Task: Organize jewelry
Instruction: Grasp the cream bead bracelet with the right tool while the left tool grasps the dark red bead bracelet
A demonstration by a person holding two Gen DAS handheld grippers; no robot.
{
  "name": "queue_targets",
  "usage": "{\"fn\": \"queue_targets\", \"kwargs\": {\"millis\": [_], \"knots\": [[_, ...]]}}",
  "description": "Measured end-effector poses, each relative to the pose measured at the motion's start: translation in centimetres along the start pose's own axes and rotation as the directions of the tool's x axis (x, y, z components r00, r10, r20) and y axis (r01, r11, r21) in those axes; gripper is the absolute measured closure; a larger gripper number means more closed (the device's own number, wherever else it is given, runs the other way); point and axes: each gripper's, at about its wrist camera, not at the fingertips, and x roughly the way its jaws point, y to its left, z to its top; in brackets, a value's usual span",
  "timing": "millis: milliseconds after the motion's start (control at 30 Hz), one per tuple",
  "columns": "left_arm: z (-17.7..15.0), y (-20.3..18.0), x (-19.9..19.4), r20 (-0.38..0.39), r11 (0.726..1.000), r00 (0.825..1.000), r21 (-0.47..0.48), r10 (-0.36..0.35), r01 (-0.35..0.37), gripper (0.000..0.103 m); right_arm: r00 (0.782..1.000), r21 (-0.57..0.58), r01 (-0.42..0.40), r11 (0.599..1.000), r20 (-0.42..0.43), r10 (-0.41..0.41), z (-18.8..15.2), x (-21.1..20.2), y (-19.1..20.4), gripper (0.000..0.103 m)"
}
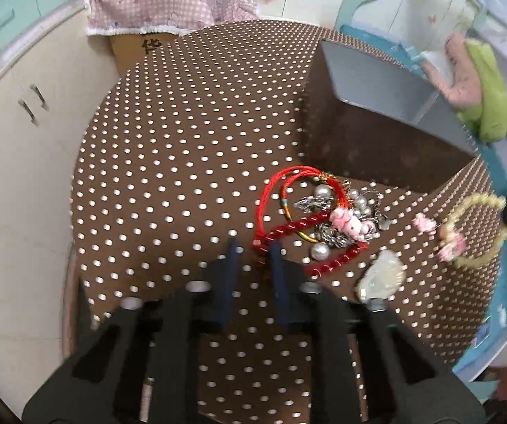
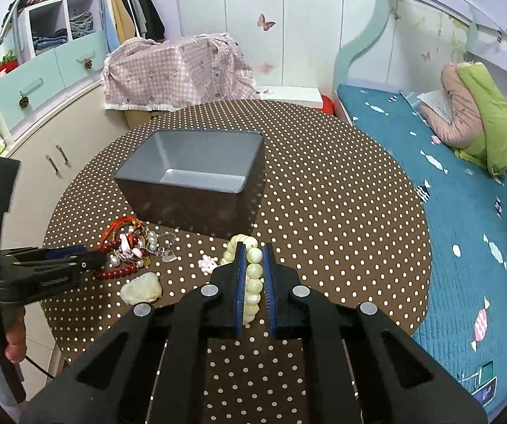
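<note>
My right gripper point(image 2: 252, 247) is shut on a cream bead bracelet point(image 2: 253, 275), held just above the brown dotted tablecloth point(image 2: 324, 212). In the left wrist view that bracelet point(image 1: 476, 233) hangs blurred at the right edge. My left gripper point(image 1: 254, 249) points down at the jewelry pile point(image 1: 338, 219), its jaws narrow with the bend of a red bead bracelet point(image 1: 289, 228) between the tips. Seen from the right, the left gripper point(image 2: 101, 258) touches the pile point(image 2: 137, 247). The grey box point(image 2: 190, 205) stands empty behind the pile.
A pale jade pendant point(image 2: 140, 293) and a small pink charm point(image 2: 207, 264) lie on the cloth in front of the pile. A bed with a blue cover point(image 2: 465, 212) runs along the right. A pink checked cover point(image 2: 175, 74) and white cupboards point(image 2: 41, 155) stand beyond the round table.
</note>
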Motion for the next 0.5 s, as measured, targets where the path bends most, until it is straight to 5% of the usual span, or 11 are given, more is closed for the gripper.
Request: {"fn": "queue_targets", "kwargs": {"millis": [233,500], "knots": [[1.0,1.0,-1.5,0.018,0.996,0.996,-0.036,-0.083,0.084,0.095,0.999,-0.01,-0.007,1.0,0.046,0.007,1.1,-1.2,0.0,0.094],[2.8,-0.7,-7.0,0.134,0.98,0.971,0.033,-0.2,0.197,0.095,0.996,-0.006,0.002,1.0,0.092,-0.001,2.4,-2.5,-0.2,0.094]]}}
